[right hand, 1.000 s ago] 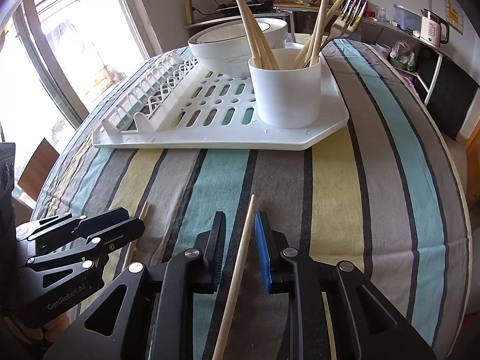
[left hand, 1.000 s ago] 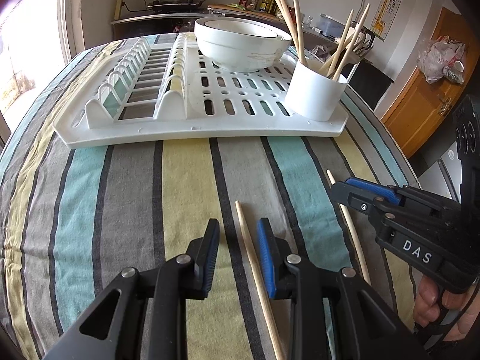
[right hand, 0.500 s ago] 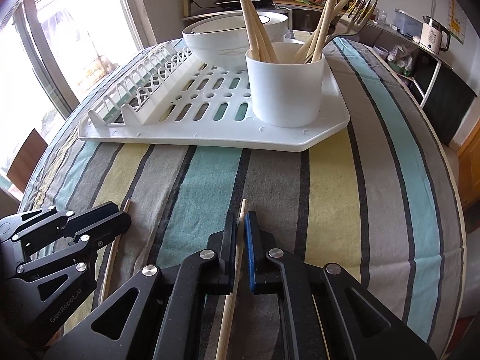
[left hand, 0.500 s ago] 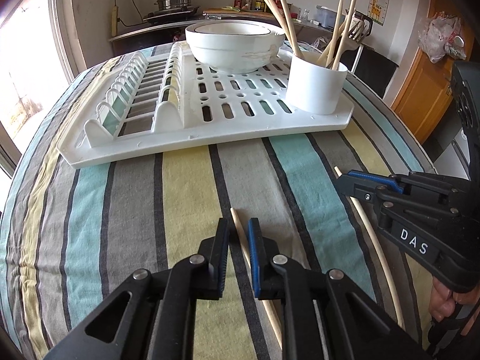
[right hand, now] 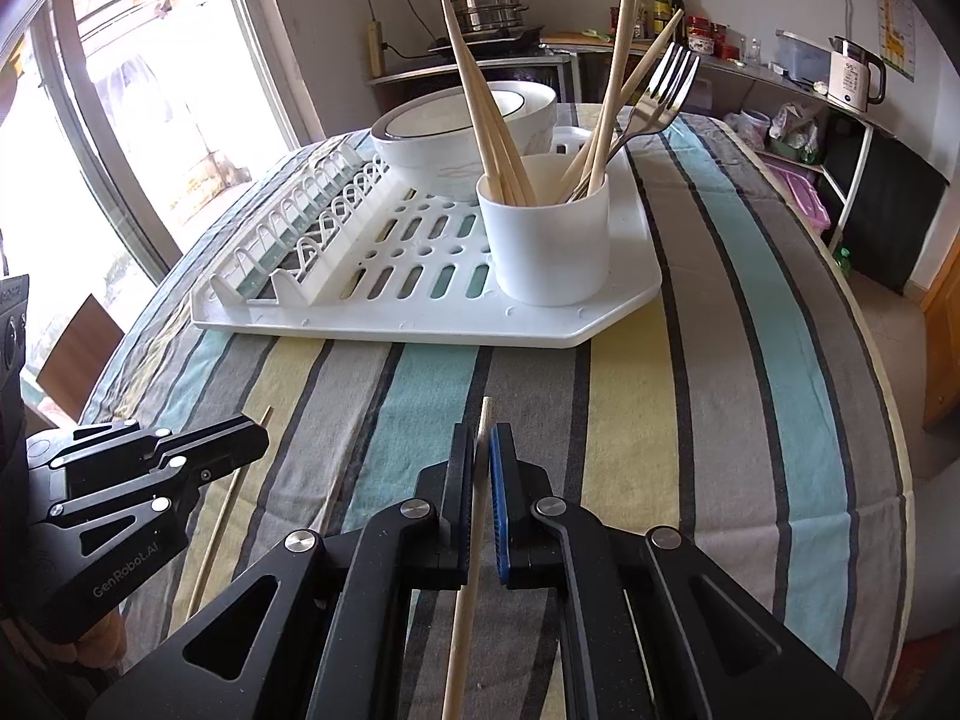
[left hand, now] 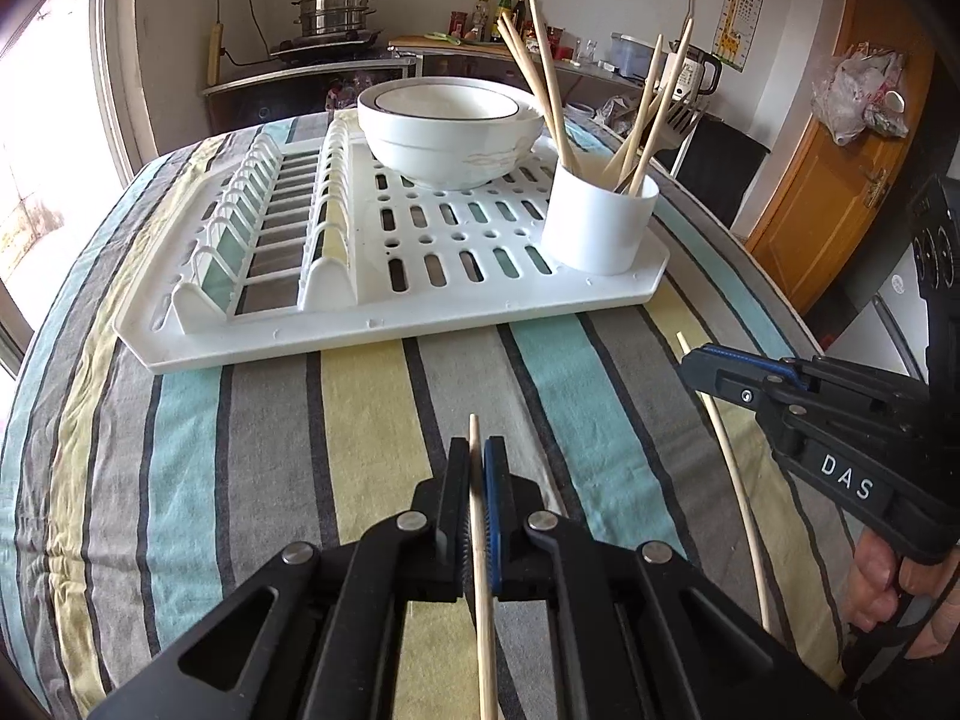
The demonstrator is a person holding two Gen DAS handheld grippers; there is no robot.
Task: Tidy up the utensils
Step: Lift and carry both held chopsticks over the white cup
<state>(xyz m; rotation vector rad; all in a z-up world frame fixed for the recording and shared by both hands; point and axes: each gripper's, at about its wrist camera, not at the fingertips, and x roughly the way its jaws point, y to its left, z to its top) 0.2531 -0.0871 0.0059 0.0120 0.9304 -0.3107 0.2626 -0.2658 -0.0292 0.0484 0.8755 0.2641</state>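
My left gripper [left hand: 477,447] is closing its jaws tight on a wooden chopstick [left hand: 474,429], and the pads press it from both sides over the striped cloth. My right gripper [right hand: 482,435] is shut on a second chopstick [right hand: 485,414], whose tip pokes out past the pads. Each view shows the other tool at its side: the right gripper [left hand: 687,360] with its chopstick [left hand: 729,462], and the left gripper [right hand: 261,429] with its chopstick [right hand: 219,525]. Ahead, a white cup [left hand: 600,222] [right hand: 549,234] on the drying rack [left hand: 384,312] holds several chopsticks and forks.
A white bowl [left hand: 450,132] [right hand: 462,120] sits on the rack behind the cup. The rack's plate slots [left hand: 264,222] are on the left. The table edge [right hand: 900,480] drops off to the right. A kitchen counter, a door and a window lie beyond.
Both grippers went from open around the lying chopsticks to shut on them. The right one has risen slightly with its chopstick.
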